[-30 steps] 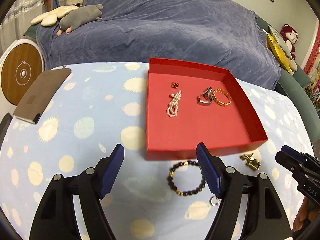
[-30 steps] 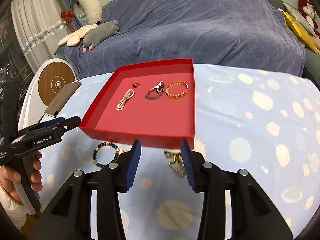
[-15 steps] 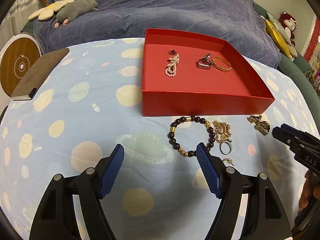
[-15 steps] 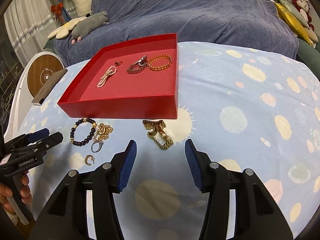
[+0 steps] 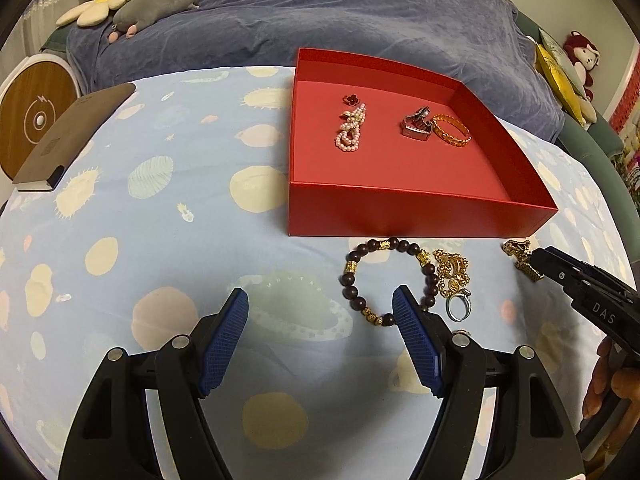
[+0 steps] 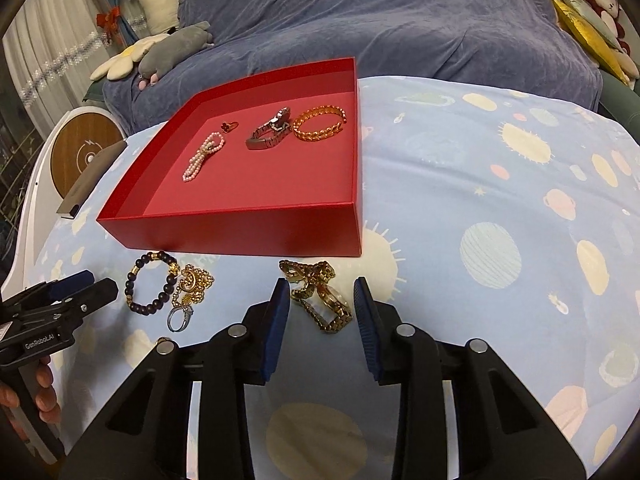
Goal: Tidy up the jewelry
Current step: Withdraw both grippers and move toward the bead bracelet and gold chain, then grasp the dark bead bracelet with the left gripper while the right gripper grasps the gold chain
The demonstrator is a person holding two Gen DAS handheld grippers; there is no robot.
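Observation:
A red tray holds a pearl piece, a silver watch, a gold bangle and a small red ring. In front of it on the cloth lie a dark bead bracelet, a gold chain, a silver ring and a gold watch. My left gripper is open, its right finger beside the bead bracelet. My right gripper is open, its fingers either side of the gold watch.
A brown notebook lies at the table's left edge by a round wooden-faced device. A blue-covered sofa with plush toys stands behind. The table has a blue patterned cloth.
Both grippers have pulled back from the tray and lowered; the loose jewelry in front of the tray has come into full view. The right gripper has closed in around the gold watch.

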